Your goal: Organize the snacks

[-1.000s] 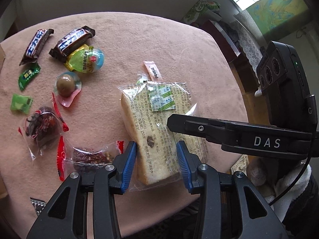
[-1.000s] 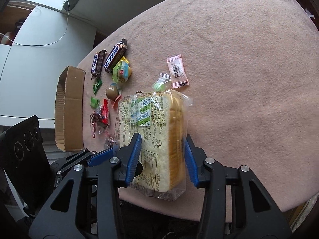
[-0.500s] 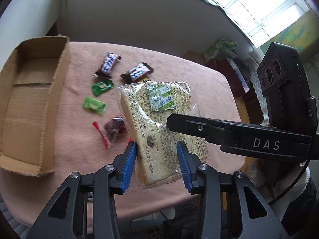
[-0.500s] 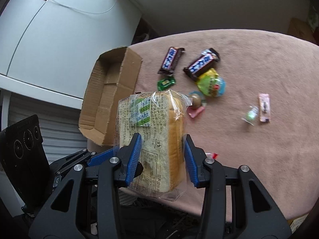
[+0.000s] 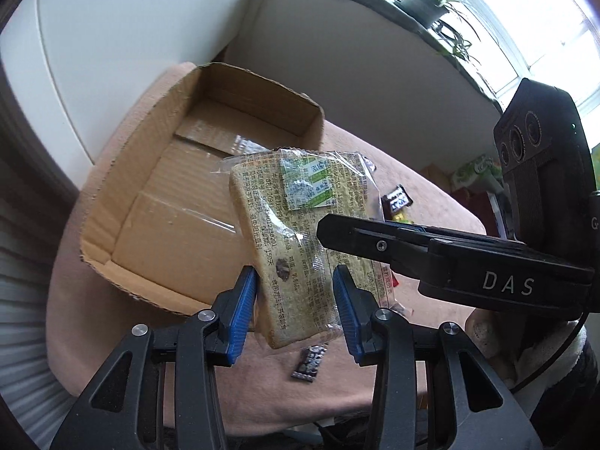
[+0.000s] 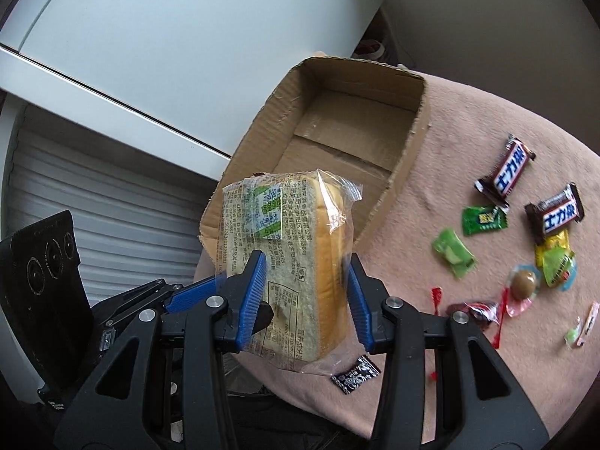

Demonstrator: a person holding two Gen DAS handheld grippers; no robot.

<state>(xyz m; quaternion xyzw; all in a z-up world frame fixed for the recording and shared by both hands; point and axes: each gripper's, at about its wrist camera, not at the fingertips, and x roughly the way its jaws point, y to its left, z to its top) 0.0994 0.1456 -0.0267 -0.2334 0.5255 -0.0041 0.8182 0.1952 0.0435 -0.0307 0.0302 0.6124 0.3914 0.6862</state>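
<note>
Bread pack (image 5: pixel 296 247) hides snacks behind; both tongs (image 5: pixel 294 309) (image 6: pixel 305 296) clamp it

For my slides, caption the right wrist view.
Both grippers hold a wrapped bread loaf above the pink table, near an open cardboard box, candies scattered alongside.

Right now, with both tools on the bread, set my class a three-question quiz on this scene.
1. True or false: the packaged bread already rests on the floor of the cardboard box.
2. How many tools grip the bread? A) none B) one C) two
3. Fill in: the two chocolate bars lie on the pink ____.

Key:
1. False: the right tool and the left tool hold it in the air in front of the box.
2. C
3. Tablecloth.
</note>
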